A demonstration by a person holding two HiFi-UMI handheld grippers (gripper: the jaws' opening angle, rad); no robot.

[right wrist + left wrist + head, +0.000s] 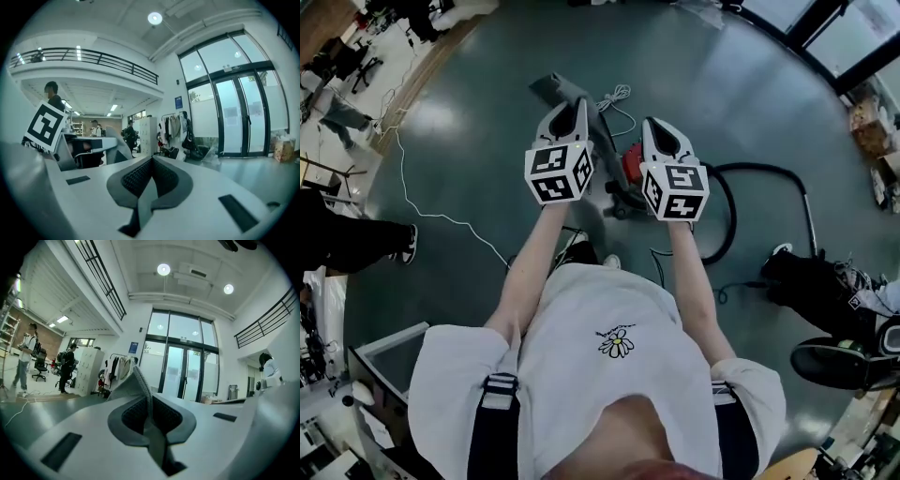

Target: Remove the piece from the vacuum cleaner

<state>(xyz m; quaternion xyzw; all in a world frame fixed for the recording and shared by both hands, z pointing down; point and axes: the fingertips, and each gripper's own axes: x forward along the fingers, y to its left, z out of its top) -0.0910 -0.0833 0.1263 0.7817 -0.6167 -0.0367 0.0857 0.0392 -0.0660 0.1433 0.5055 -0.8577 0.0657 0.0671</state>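
The vacuum cleaner lies on the dark floor in the head view: a red body (629,163), a grey nozzle piece (560,90) running up and left from it, and a black hose (766,170) looping to the right. I hold both grippers up in the air above it, level and pointing out into the hall. My left gripper (578,107) covers part of the grey piece in that view. My right gripper (662,131) hangs beside the red body. Neither touches the vacuum. The left gripper (138,372) is shut with nothing in it. The right gripper (150,160) is also shut and holds nothing.
A white cable (441,217) trails over the floor at the left, near a bystander's legs (356,240). Another person's shoes and legs (825,291) are at the right. A white cabinet (389,356) stands at my lower left. Glass doors (234,117) and people (26,357) show ahead.
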